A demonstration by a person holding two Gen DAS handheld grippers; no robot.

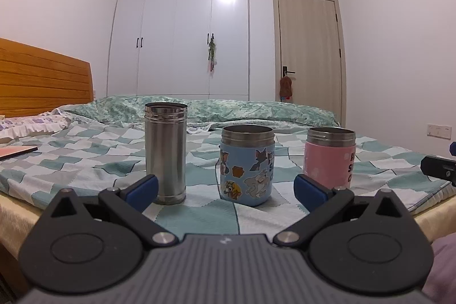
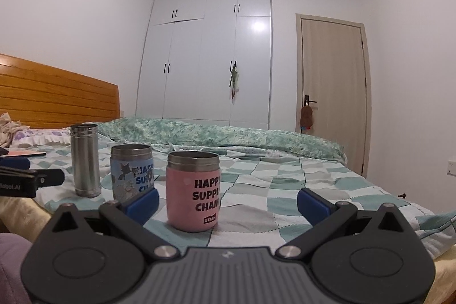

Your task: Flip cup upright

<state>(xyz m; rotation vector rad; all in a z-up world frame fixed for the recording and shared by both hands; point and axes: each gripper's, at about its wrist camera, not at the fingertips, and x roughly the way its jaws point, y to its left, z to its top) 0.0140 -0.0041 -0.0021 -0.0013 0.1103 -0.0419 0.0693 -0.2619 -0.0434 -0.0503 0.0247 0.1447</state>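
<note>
Three cups stand upright, mouths up, in a row on the checked bedsheet (image 1: 85,161). A tall steel cup (image 1: 166,153) is at the left, a blue cartoon cup (image 1: 246,165) in the middle, a pink cup (image 1: 329,155) at the right. My left gripper (image 1: 226,190) is open and empty, just in front of the steel and blue cups. In the right wrist view the steel cup (image 2: 85,160), blue cup (image 2: 131,170) and pink cup (image 2: 193,190) show again. My right gripper (image 2: 228,202) is open and empty, with the pink cup just beyond its left finger.
A folded green quilt (image 1: 228,108) lies across the bed behind the cups. A wooden headboard (image 1: 42,79) and pillow (image 1: 25,126) are at the left, with a flat pink item (image 1: 15,151). The bed's front edge (image 2: 444,255) is near. A wardrobe (image 1: 182,27) and door (image 1: 309,47) stand behind.
</note>
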